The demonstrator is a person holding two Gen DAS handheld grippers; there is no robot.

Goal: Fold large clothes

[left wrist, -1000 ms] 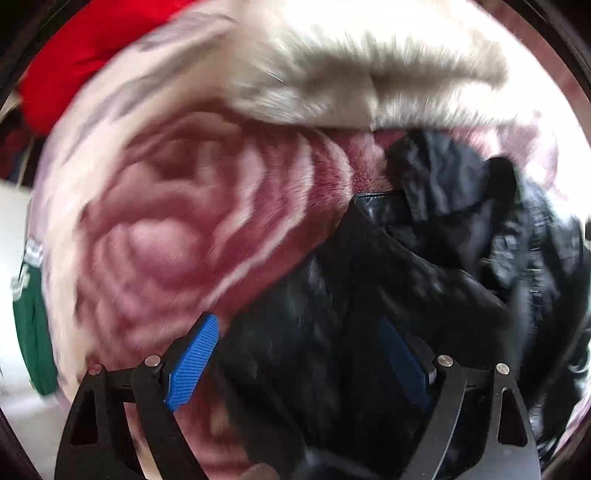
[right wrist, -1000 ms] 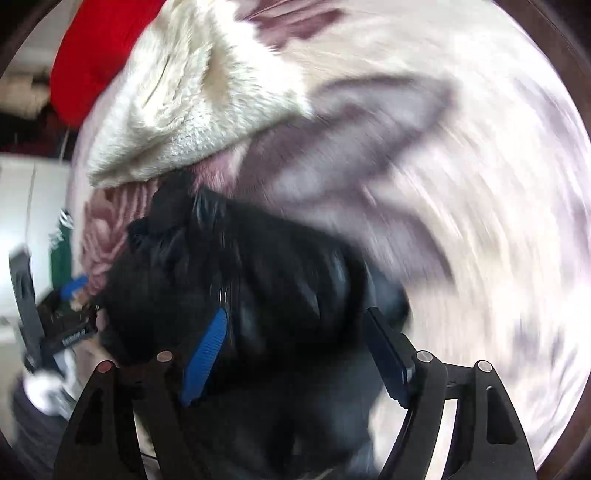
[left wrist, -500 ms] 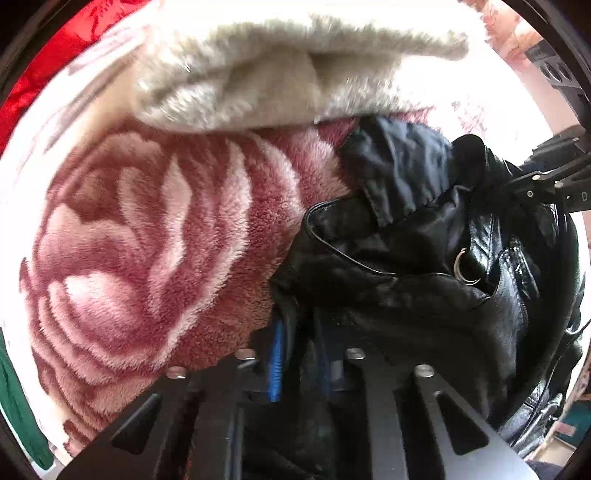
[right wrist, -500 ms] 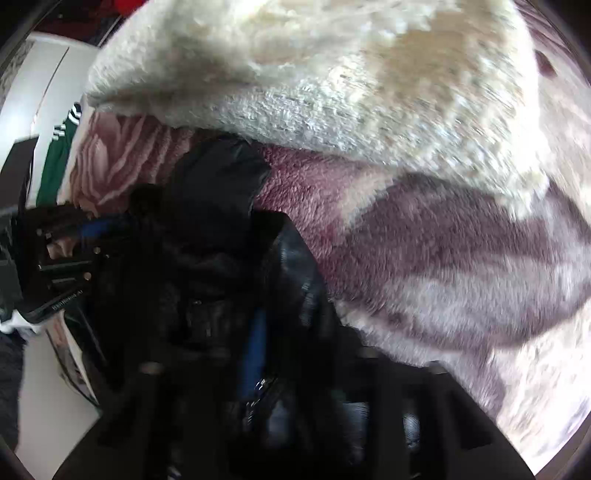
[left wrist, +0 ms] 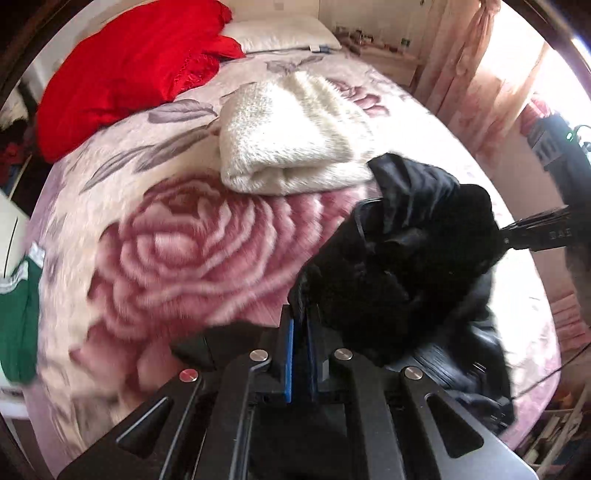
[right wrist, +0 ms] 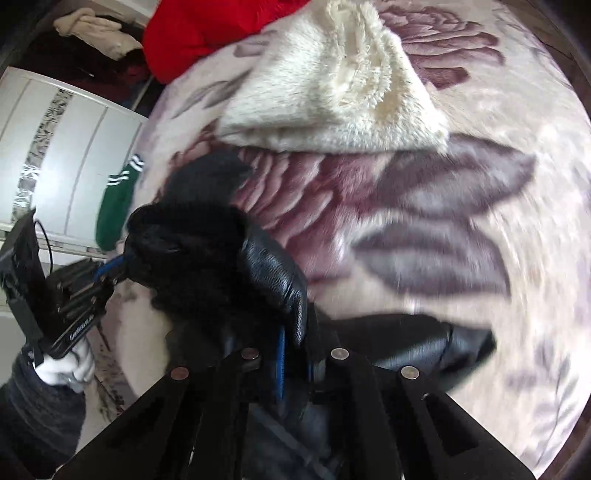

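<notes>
Both grippers clamped on the black leather jacket [left wrist: 406, 273], lifted over the right side of the bed [left wrist: 110, 206], part of it still draped on the floral blanket [right wrist: 424, 229].

Left gripper [left wrist: 300, 325]: blue-padded fingers [left wrist: 289, 354] pinched nearly together, black fabric edge caught between them. Jacket bunches up ahead of it and to its right, shiny lining [left wrist: 410, 184] sticking up at the top.

Right gripper [right wrist: 295, 347]: jaws have just been closing; fingers [right wrist: 281, 363] now pressed tight on a leather fold, which humps up right over the tips. Rest of the jacket trails off to the right along the blanket, and a dark fuzzy part hangs toward the other gripper.

From the right wrist view the left gripper shows at the left edge, held by a hand in a white glove [right wrist: 64, 369] with a dark sleeve [right wrist: 33, 413]; blue pad visible where it meets the jacket. From the left wrist view the right gripper shows only as a black body at the far right edge, tips buried in fabric.

Elsewhere on the bed:
- folded cream fuzzy garment [left wrist: 291, 136], just behind the jacket, touching or nearly so
- red cover [left wrist: 125, 70] at the head end, white pillow [left wrist: 280, 35] beside it
- green garment with white stripes [left wrist: 18, 325] hanging off the left edge
</notes>
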